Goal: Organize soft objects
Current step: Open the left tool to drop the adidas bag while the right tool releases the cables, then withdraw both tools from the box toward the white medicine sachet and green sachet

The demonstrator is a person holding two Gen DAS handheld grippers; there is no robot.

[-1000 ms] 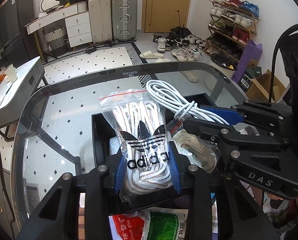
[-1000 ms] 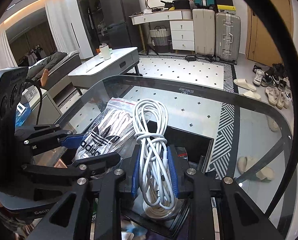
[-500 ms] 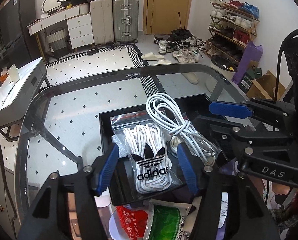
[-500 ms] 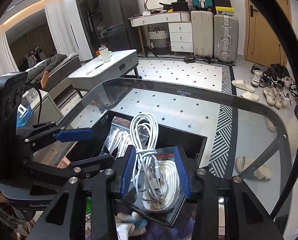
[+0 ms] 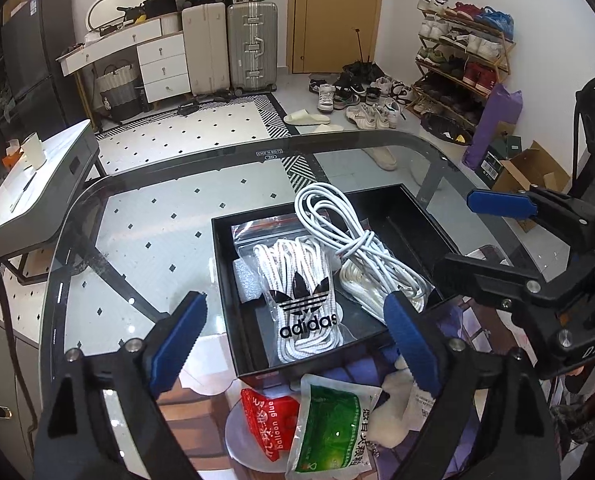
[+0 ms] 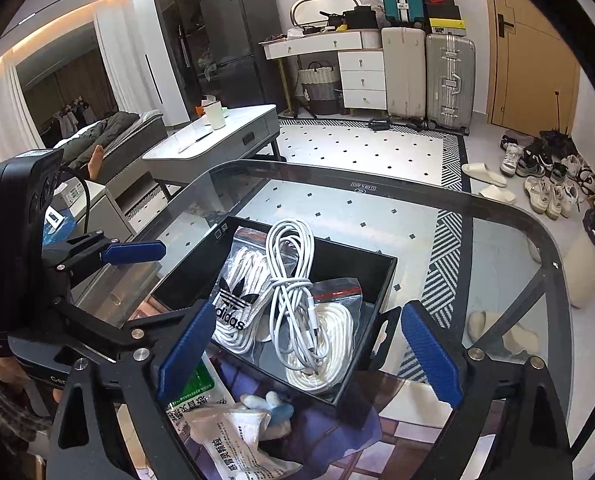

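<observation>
A black open box (image 5: 221,264) (image 6: 383,276) sits on the glass table. Inside lie a clear Adidas bag of white laces (image 5: 303,304) (image 6: 237,304), a coiled white cable (image 5: 337,236) (image 6: 293,288) and a bag of white cord (image 5: 367,288) (image 6: 329,344). My left gripper (image 5: 293,344) is open and empty, above the box's near edge. My right gripper (image 6: 309,348) is open and empty, above the box. Each gripper shows in the other's view, the right one (image 5: 497,204) and the left one (image 6: 133,252).
In front of the box lie a red balloon glue pack (image 5: 267,420), a green-and-white pouch (image 5: 329,428) (image 6: 225,436), a white soft item (image 5: 397,408) and a purple cloth (image 6: 329,428). The glass table's rim (image 5: 257,156) curves beyond the box.
Both grippers opened, releasing the laces bag and the cable into the box, then drew back toward me and up.
</observation>
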